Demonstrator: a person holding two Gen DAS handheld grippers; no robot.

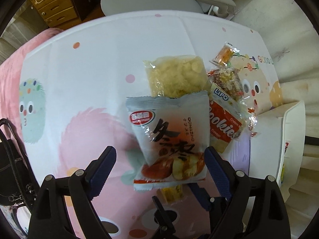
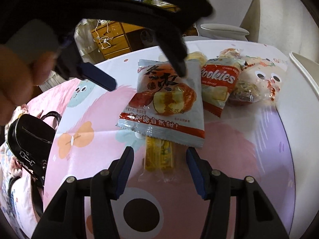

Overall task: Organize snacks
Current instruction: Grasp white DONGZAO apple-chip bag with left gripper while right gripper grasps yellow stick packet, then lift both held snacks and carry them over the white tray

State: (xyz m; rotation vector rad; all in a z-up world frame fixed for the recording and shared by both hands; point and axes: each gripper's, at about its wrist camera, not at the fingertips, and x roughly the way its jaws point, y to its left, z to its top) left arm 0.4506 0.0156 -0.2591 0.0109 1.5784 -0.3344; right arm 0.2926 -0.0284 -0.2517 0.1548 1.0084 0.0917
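Note:
A grey jujube snack packet point(image 1: 169, 139) point(image 2: 165, 101) lies on the cartoon tablecloth, over a yellow packet point(image 1: 172, 194) point(image 2: 159, 155). Behind it are a clear bag of pale puffs point(image 1: 175, 75), a red Lipo cookies pack point(image 1: 223, 123) point(image 2: 217, 85) and small wrapped snacks point(image 1: 225, 53) point(image 2: 253, 87). My left gripper point(image 1: 159, 165) is open, its fingers either side of the grey packet's lower end; it also shows from above in the right wrist view point(image 2: 147, 75). My right gripper point(image 2: 159, 165) is open, just in front of the yellow packet.
A white tray or bin point(image 1: 279, 139) point(image 2: 299, 83) stands at the right of the snacks. A black handbag point(image 2: 30, 139) sits at the table's left edge. A grey chair point(image 1: 149, 0) and wooden drawers point(image 1: 53, 6) are behind the table.

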